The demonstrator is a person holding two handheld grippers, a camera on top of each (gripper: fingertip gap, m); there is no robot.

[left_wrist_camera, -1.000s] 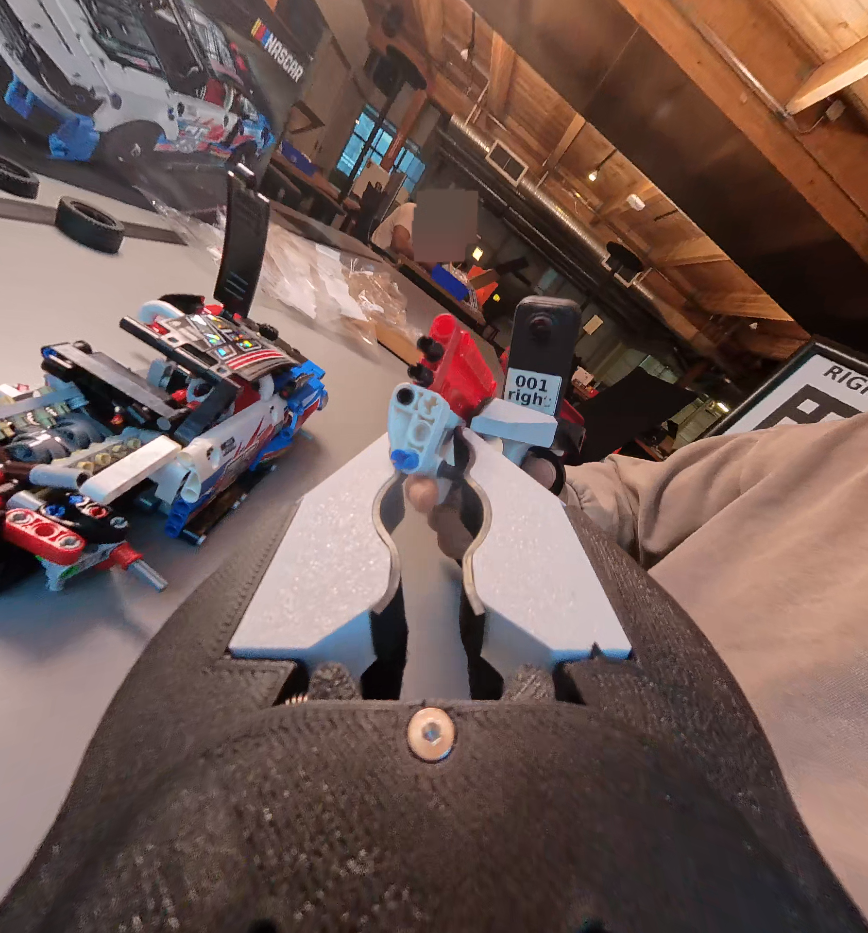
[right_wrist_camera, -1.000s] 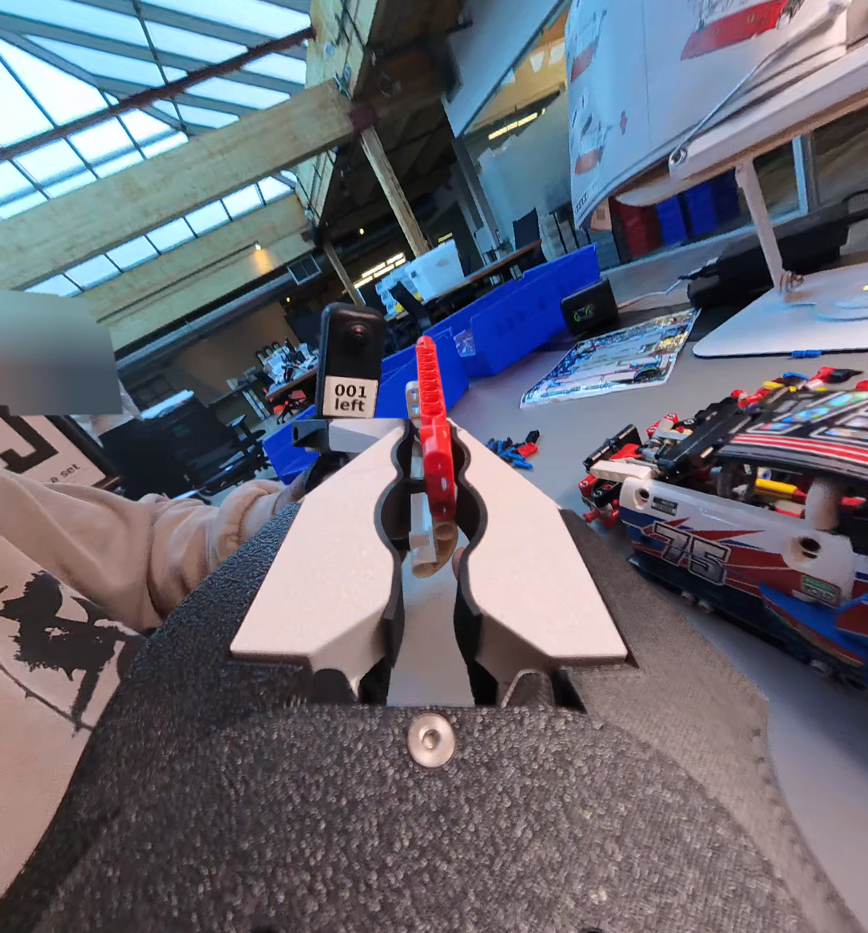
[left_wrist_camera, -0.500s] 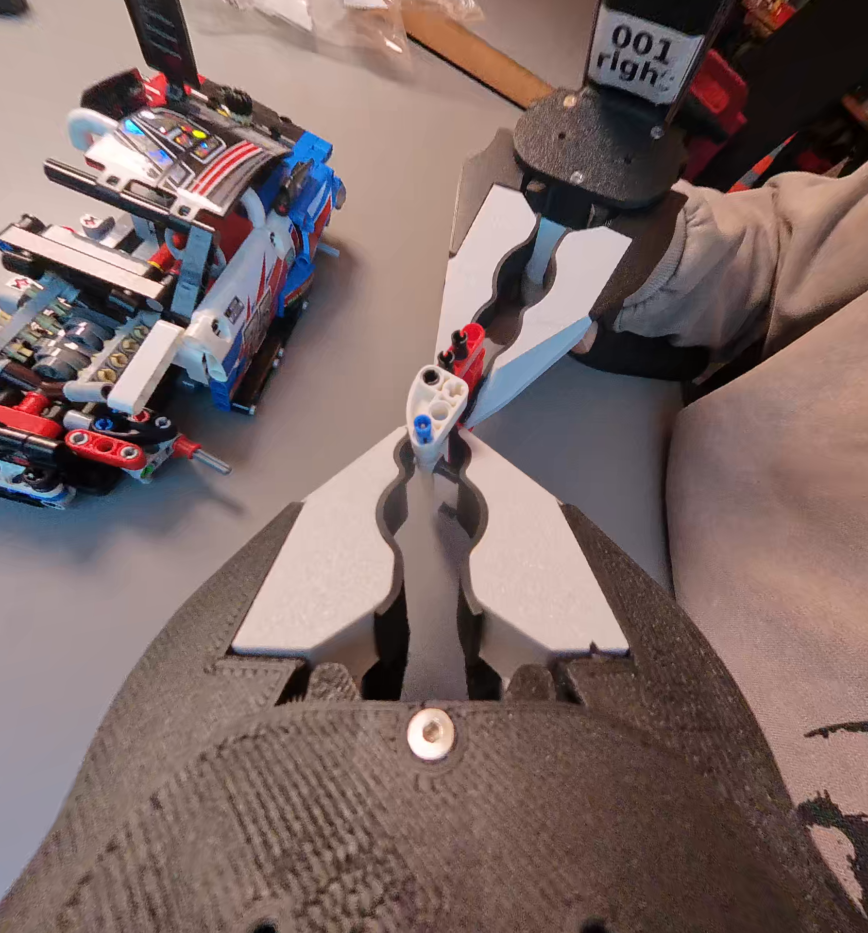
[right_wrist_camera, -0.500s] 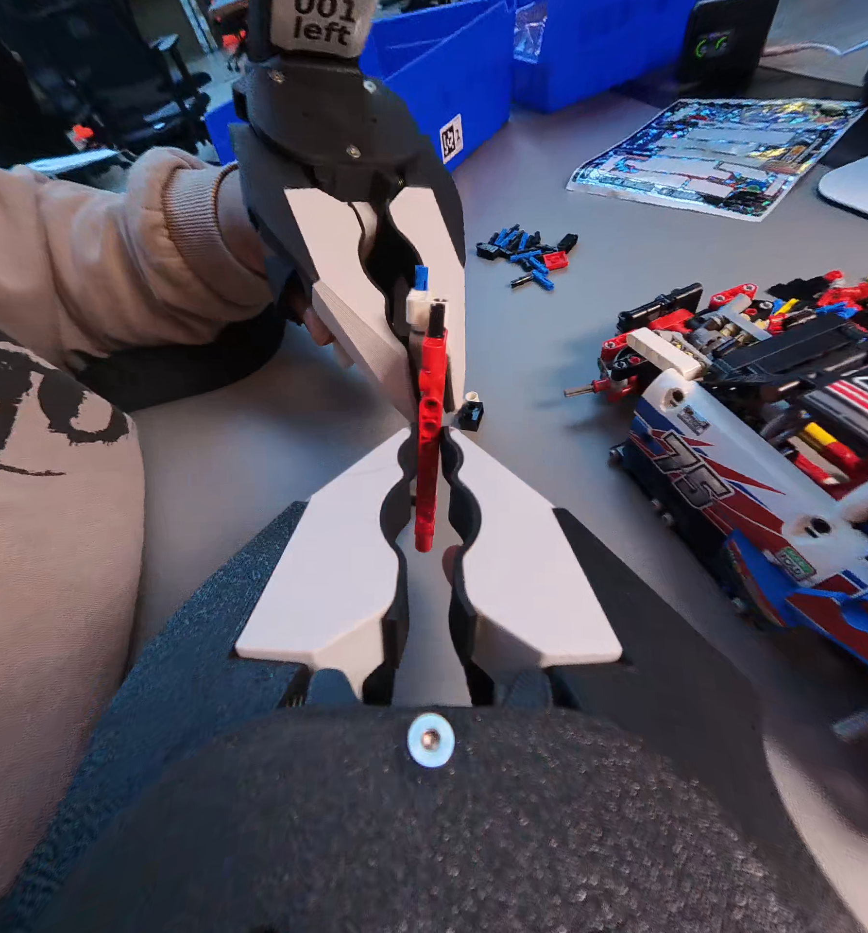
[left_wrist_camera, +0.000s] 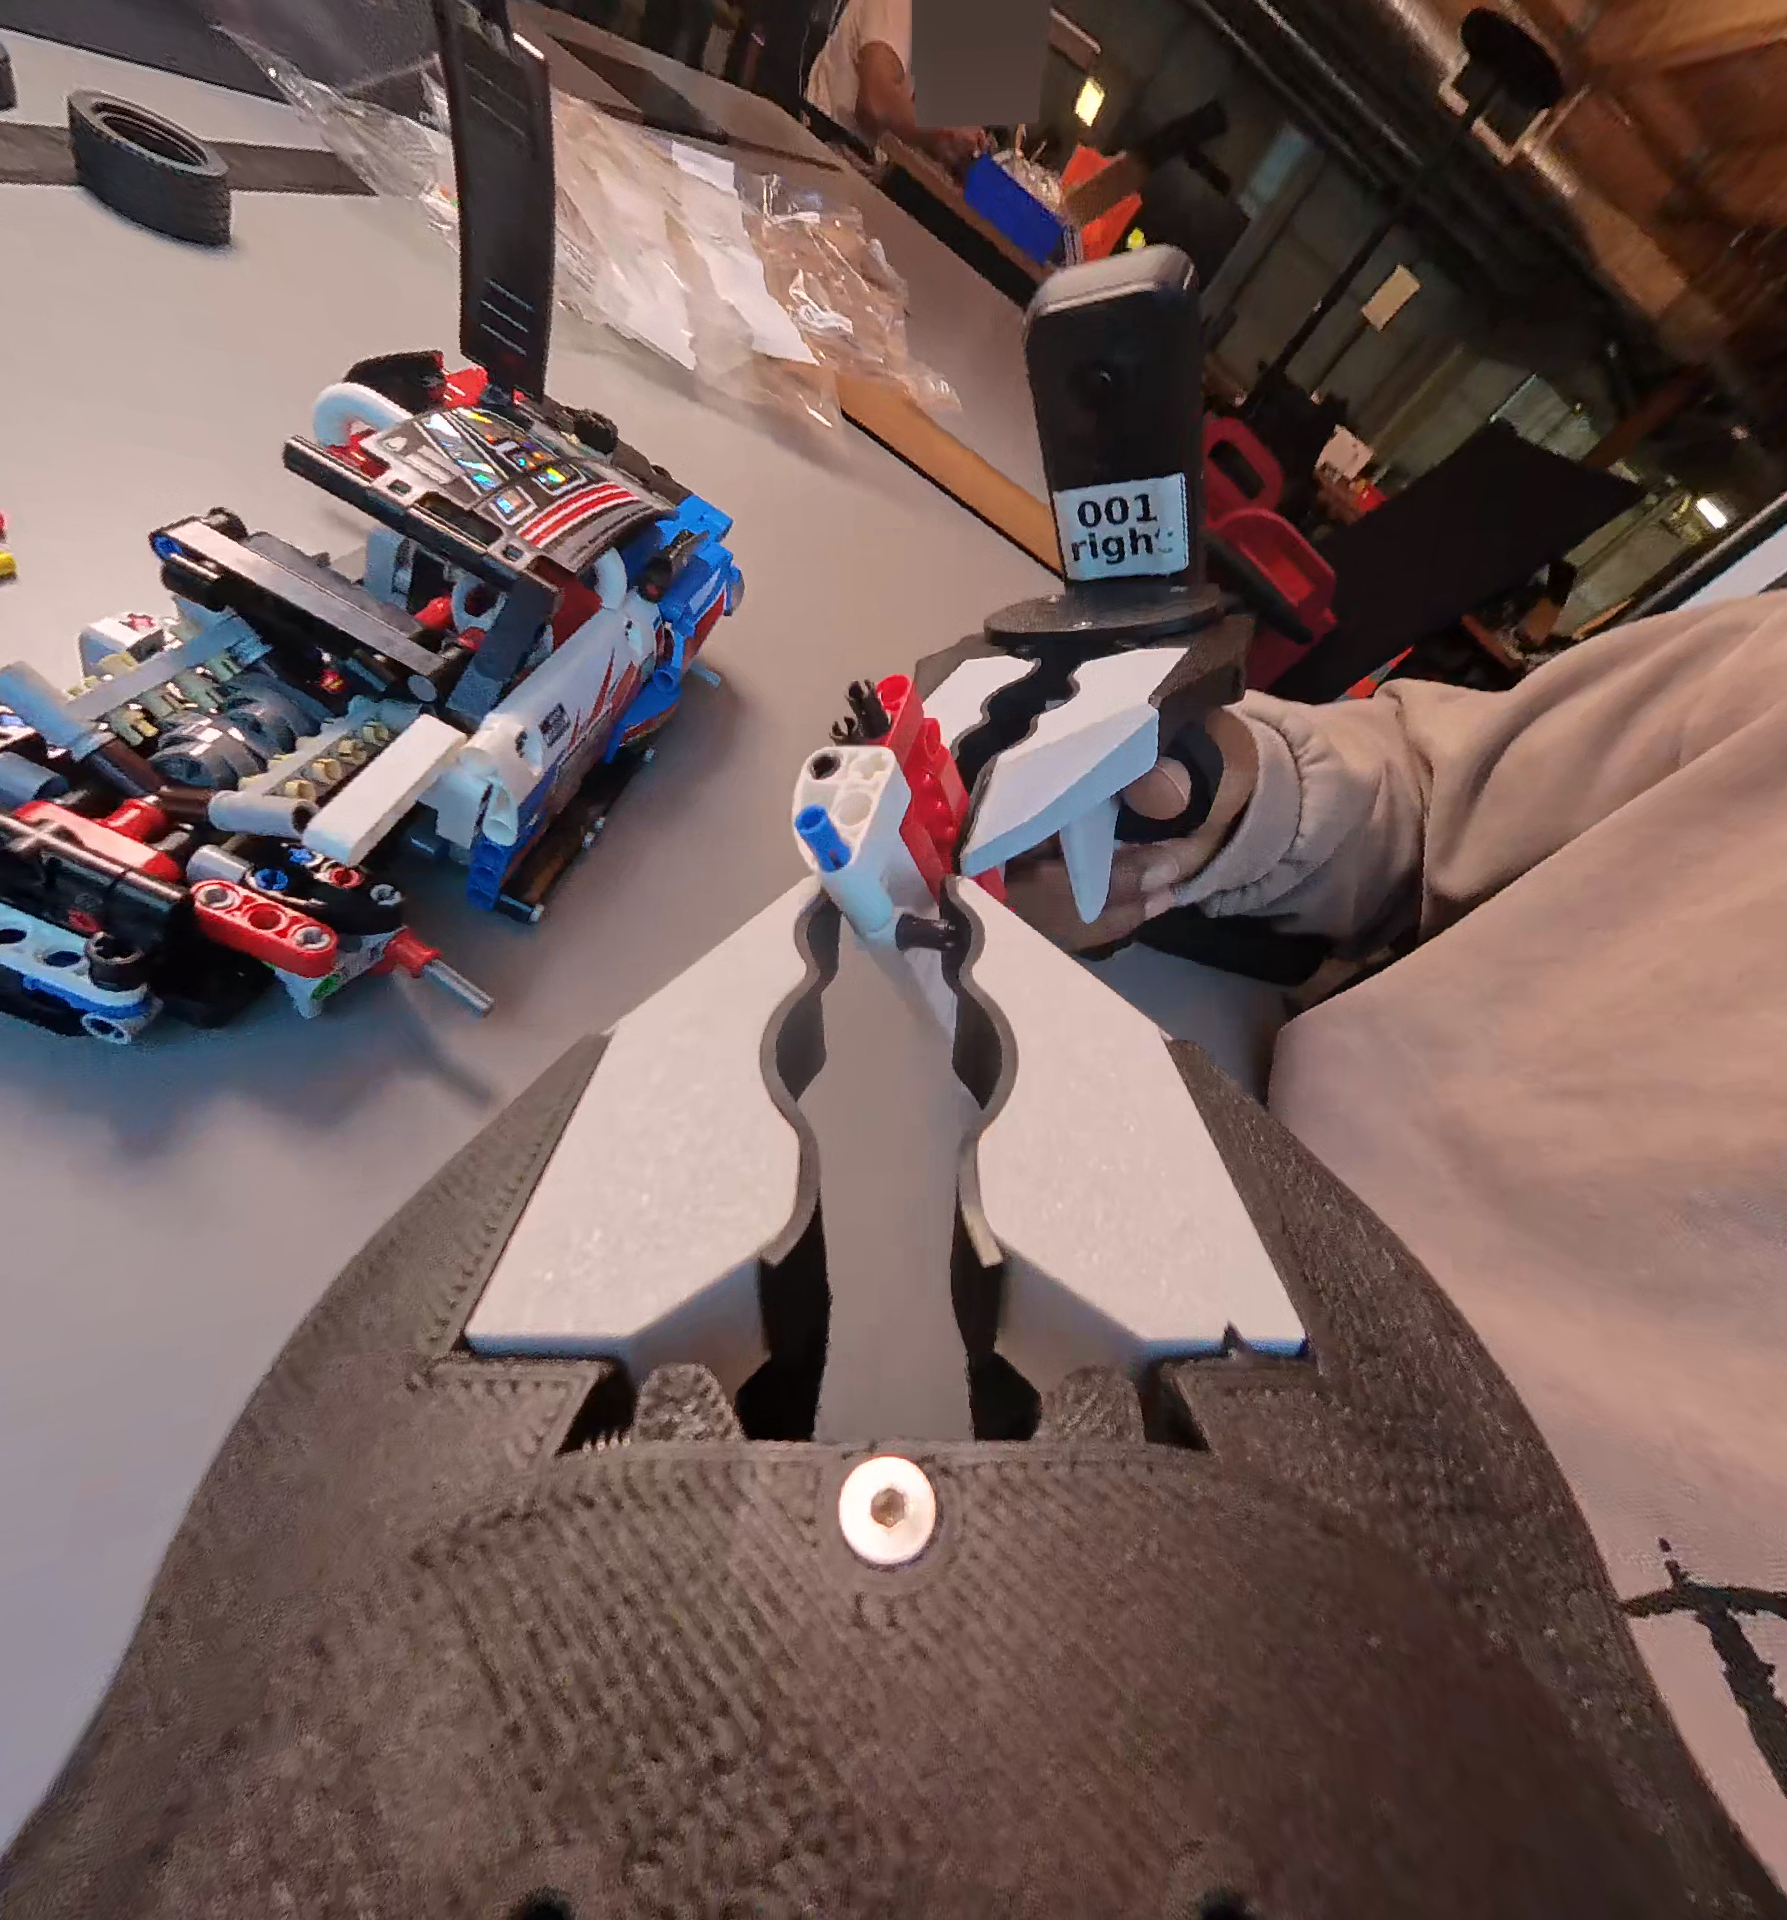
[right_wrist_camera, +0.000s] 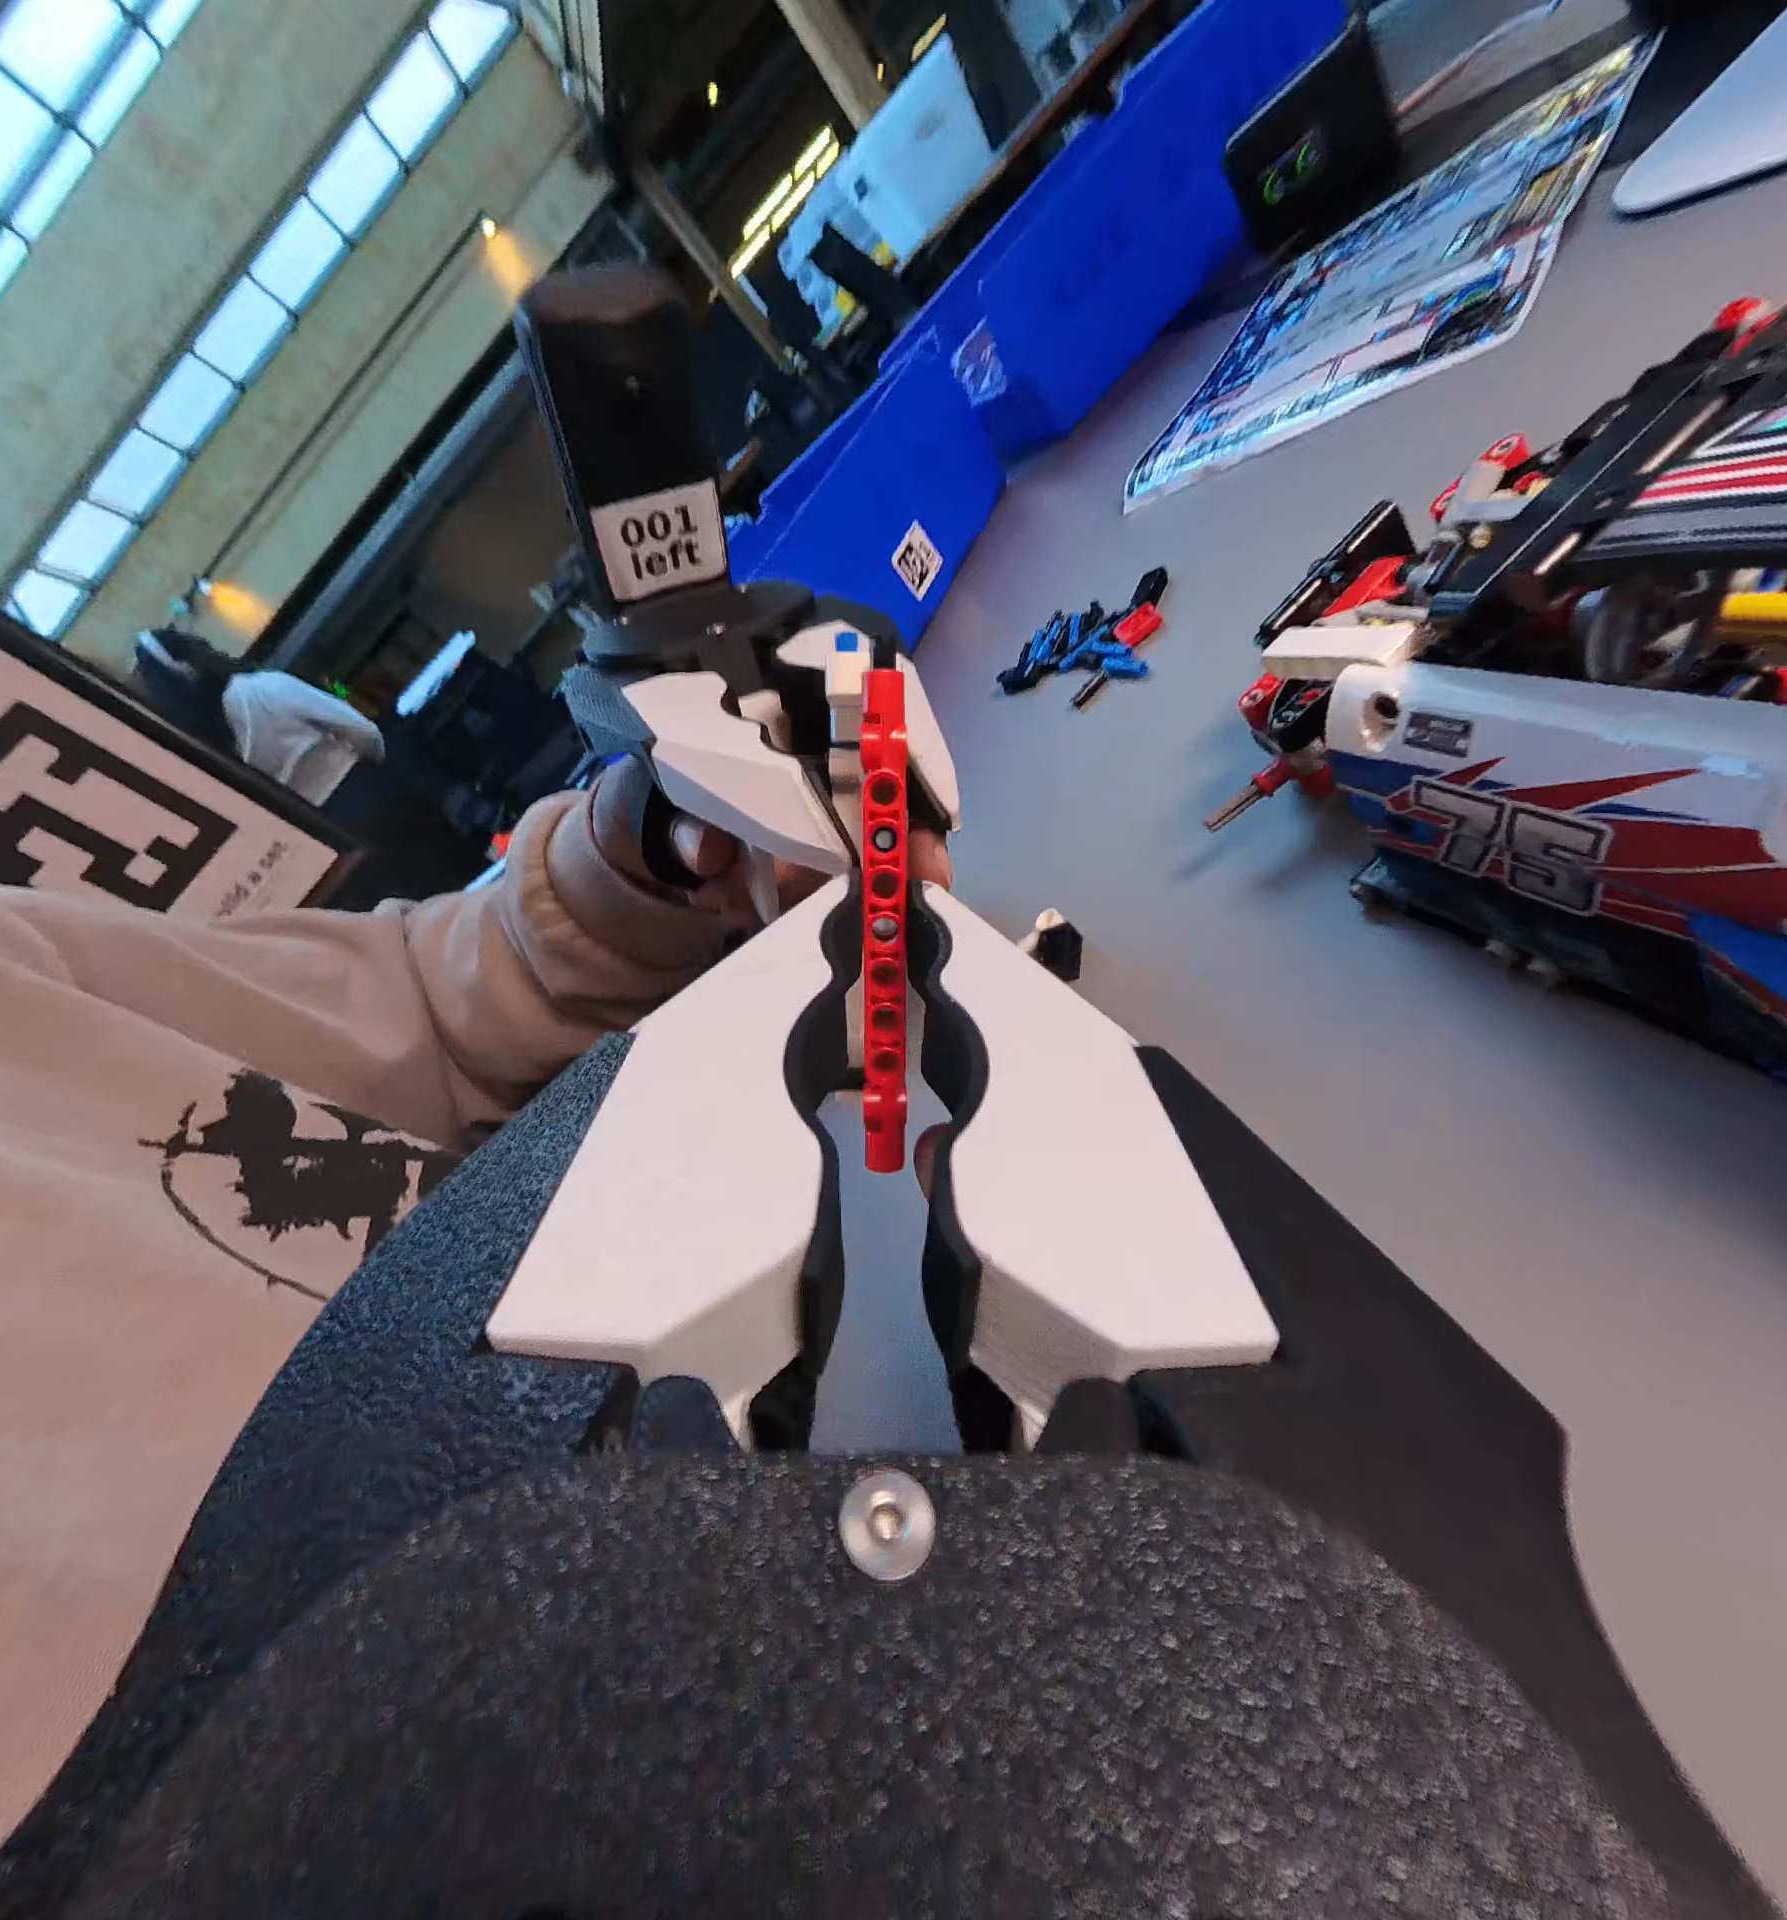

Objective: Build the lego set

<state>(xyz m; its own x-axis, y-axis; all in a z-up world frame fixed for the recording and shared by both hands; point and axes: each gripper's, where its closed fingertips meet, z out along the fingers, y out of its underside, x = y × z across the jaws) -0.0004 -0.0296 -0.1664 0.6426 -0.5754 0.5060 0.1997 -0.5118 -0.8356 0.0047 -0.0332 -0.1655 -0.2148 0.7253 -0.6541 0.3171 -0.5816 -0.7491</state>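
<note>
Car model [left_wrist_camera: 349,727], part-built in white, red and blue, lies on the grey surface [left_wrist_camera: 141,1247] at the left of the left wrist view, well apart from both claws. Loose tyre [left_wrist_camera: 146,166] sits at the far left edge of the surface, with clear plastic bags [left_wrist_camera: 743,270] behind the car.

Left claw [left_wrist_camera: 884,914] occupies the centre of that view. Its jaws are drawn in on a white connector piece [left_wrist_camera: 847,821] carrying a blue pin [left_wrist_camera: 821,836]; a short black pin [left_wrist_camera: 925,930] juts sideways at the tips. The piece stands up and forward from the tips.

Right claw [left_wrist_camera: 982,821] comes in from the right, opposite, its tips nearly meeting those of the left. It is clamped on a red beam [left_wrist_camera: 920,769], which lies against the right face of the white piece.

In the right wrist view the red beam [right_wrist_camera: 884,935] runs lengthwise between the right claw's [right_wrist_camera: 889,894] jaws, long axis along the fingers, and points straight at the left claw [right_wrist_camera: 847,748] ahead. The white piece [right_wrist_camera: 842,686] touches the beam's far end on its left side. Whether the pins are seated in the beam's holes cannot be told.

Judgement: the step in hand is joining beam and connector in mid-air. The coming move turns on hole-to-pin alignment across the beam's width; the press must go sideways, not along the beam. The sub-assembly belongs to the car [right_wrist_camera: 1595,779], at right, nearer the right claw. Small loose pins [right_wrist_camera: 1086,639] and a booklet [right_wrist_camera: 1388,281] lie beyond.
</note>
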